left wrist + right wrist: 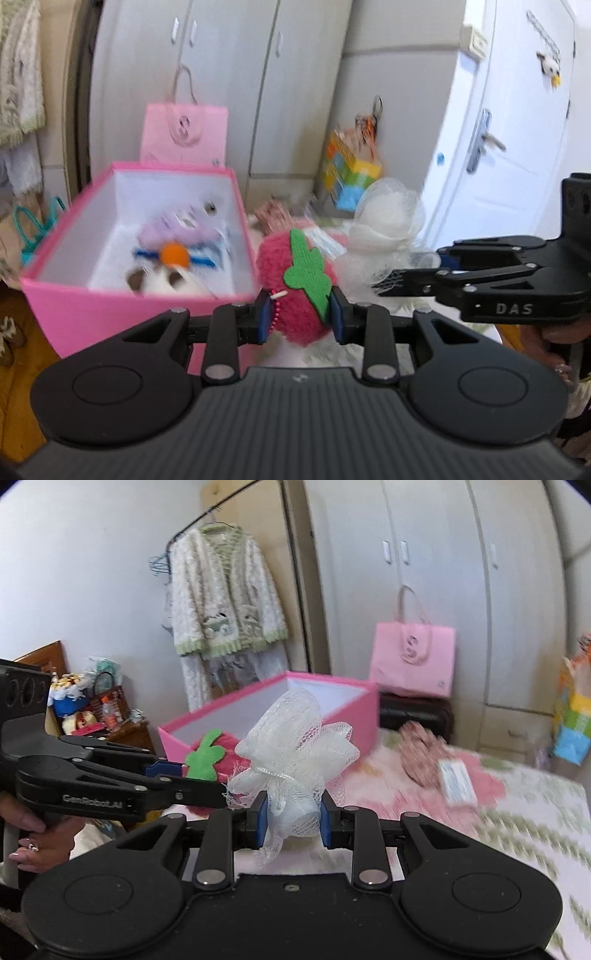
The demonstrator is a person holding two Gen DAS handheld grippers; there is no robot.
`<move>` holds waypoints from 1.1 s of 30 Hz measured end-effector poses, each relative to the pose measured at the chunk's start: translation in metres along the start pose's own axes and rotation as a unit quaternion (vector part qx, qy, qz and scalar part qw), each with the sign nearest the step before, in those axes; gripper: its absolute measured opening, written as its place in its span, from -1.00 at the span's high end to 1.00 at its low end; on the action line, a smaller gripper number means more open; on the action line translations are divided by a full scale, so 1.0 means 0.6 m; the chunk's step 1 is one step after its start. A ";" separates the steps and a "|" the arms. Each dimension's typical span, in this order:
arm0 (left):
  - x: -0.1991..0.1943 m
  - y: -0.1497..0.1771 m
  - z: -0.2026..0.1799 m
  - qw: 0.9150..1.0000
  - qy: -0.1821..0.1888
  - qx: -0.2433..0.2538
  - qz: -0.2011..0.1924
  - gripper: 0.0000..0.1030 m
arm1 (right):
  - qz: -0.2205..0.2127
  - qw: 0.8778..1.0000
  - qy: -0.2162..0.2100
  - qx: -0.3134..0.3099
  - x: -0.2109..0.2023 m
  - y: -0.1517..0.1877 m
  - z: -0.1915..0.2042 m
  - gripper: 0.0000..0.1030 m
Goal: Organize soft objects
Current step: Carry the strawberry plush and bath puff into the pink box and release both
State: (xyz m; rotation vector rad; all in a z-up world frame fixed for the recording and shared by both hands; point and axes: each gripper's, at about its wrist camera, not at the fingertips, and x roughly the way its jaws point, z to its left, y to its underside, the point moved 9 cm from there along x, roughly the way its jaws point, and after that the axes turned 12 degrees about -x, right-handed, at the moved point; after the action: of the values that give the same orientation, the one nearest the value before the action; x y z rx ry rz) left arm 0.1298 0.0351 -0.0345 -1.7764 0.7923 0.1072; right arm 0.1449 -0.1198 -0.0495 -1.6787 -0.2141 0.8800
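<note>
Soft objects are what you are sorting, and the pink box [122, 258] is the biggest piece of it: open-topped, white inside, standing on the bed [517, 805] to the left of both tools. It already holds a lilac plush item [177, 230], something with an orange ball [175, 254] and blue strips, and a brown-and-white toy at the near wall; blur hides what each is.

You look to be in the carry step, both loads lifted clear of the bedspread and headed for the box. Next, I judge, you need to bring each tool over the near rim, get the load above a bare part of the white floor, and only then let go. Take them one at a time, since the two tools sit close together and could knock.

Your left gripper [298, 314] is clamped on the pink plush strawberry [295, 291], blue pads squeezing its fuzzy sides; its green felt leaf [308, 275] faces you and a pink bead chain hangs by the left pad. It sits just right of the box's near corner.

Your right gripper [291, 821] pinches the white mesh bath pouf [295, 738] at its lower bunch, below the tied cord, so the netting fans out above. It will spring back when released.

A pink pouch [424, 757] and a small card [458, 781] are lying on the bedspread.
</note>
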 end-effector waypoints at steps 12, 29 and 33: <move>0.026 -0.114 0.122 0.996 -0.061 -0.029 -0.061 0.40 | -0.021 1.000 -0.016 -0.014 0.138 -0.108 0.012 0.35; 0.111 -0.104 0.227 0.985 -0.173 -0.023 -0.012 -0.05 | 0.084 0.987 0.022 -0.133 0.295 -0.094 0.019 -0.05; 0.094 -0.106 0.218 0.983 -0.180 -0.016 -0.017 -0.12 | 0.072 0.985 0.035 -0.153 0.273 -0.100 0.026 -0.24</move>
State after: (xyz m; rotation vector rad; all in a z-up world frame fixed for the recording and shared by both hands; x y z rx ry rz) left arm 0.2491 0.1334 -0.0553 -1.7335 0.5018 0.4089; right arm 0.2675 0.0038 -0.0675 -2.0280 -0.1878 0.9273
